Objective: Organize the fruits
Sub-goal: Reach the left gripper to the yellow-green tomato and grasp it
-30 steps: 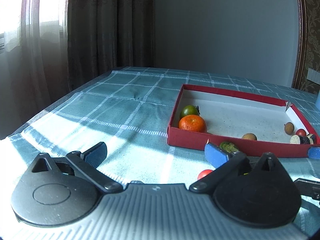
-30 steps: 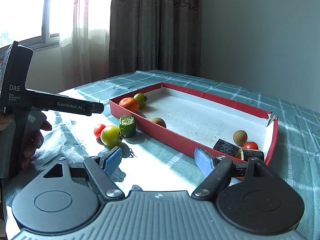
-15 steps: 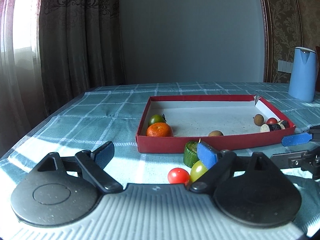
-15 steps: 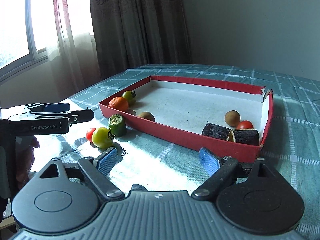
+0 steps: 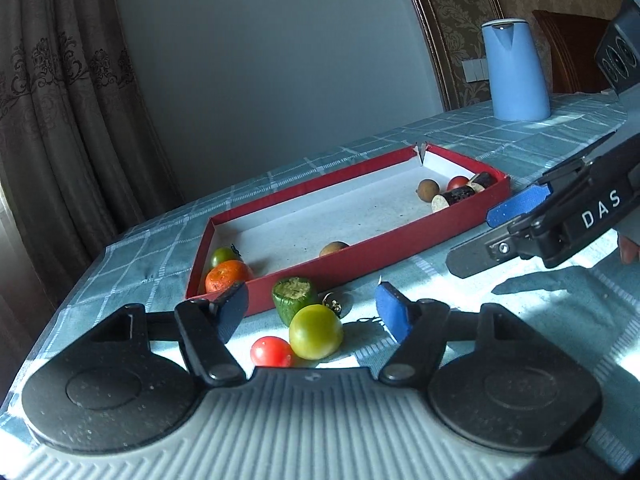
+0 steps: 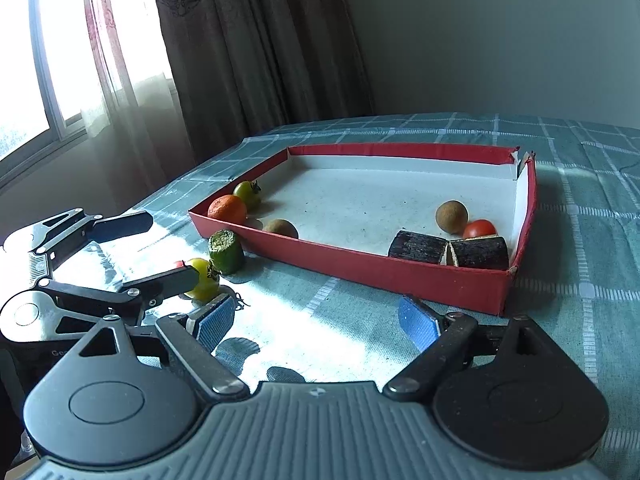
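A red box point(image 5: 372, 256) point(image 6: 352, 262) lies on the checked cloth. It holds an orange point(image 5: 228, 276) point(image 6: 227, 209), a green tomato point(image 5: 223, 257) point(image 6: 246, 193), two brown round fruits point(image 5: 334, 248) point(image 6: 451, 216), a red tomato point(image 6: 479, 229) and two dark cut pieces point(image 6: 450, 249). Outside its near wall lie a green cut stub point(image 5: 295, 294) point(image 6: 226, 251), a yellow-green tomato point(image 5: 316, 331) point(image 6: 204, 283) and a small red tomato point(image 5: 271, 352). My left gripper point(image 5: 312, 314) is open with these three between its fingers. My right gripper point(image 6: 316, 322) is open and empty, near the box's front corner.
A blue kettle point(image 5: 514, 70) stands at the far right of the table. Curtains point(image 6: 248, 52) and a window point(image 6: 44, 60) are behind the table's left edge. The right gripper's body point(image 5: 568, 216) shows to the right in the left wrist view.
My left gripper has swung right and moved in, so the loose tomatoes and stub now sit between its open fingers. My right gripper has turned a little toward the box.
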Demonstrator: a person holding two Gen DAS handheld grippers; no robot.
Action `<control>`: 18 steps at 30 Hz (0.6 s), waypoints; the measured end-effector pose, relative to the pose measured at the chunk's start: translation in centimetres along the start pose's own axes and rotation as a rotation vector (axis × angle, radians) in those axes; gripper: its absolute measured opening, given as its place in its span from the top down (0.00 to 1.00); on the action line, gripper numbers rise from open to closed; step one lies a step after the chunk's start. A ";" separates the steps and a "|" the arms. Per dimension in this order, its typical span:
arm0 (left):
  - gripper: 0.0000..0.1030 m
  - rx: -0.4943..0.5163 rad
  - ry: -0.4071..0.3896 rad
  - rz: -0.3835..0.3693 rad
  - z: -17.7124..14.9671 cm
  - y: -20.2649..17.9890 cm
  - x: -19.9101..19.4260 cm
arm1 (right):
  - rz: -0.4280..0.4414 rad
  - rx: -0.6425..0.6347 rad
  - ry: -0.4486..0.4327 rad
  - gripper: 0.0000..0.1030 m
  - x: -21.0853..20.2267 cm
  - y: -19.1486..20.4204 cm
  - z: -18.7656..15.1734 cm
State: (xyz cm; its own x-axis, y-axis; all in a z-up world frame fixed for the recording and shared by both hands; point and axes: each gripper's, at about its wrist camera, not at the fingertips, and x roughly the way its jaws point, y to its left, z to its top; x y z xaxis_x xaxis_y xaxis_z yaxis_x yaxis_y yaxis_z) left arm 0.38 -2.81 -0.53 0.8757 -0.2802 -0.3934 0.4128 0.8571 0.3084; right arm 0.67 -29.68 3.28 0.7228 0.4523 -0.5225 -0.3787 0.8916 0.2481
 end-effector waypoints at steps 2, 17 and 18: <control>0.44 0.008 0.030 -0.015 0.0 -0.2 0.6 | 0.001 0.012 -0.002 0.13 -0.1 -0.2 0.0; 0.55 -0.007 0.156 -0.011 0.1 0.0 2.9 | -0.001 0.022 -0.005 0.13 -0.3 -0.5 0.0; 0.55 -0.024 0.166 -0.008 0.2 0.3 3.2 | -0.001 0.022 -0.004 0.13 -0.3 -0.4 0.0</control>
State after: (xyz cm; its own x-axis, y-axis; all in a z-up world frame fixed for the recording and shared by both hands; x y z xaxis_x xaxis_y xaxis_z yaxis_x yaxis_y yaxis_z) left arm 3.37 -3.57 -1.51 0.8178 -0.2136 -0.5344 0.4121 0.8656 0.2845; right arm 0.60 -30.21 3.30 0.7255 0.4511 -0.5198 -0.3647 0.8925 0.2655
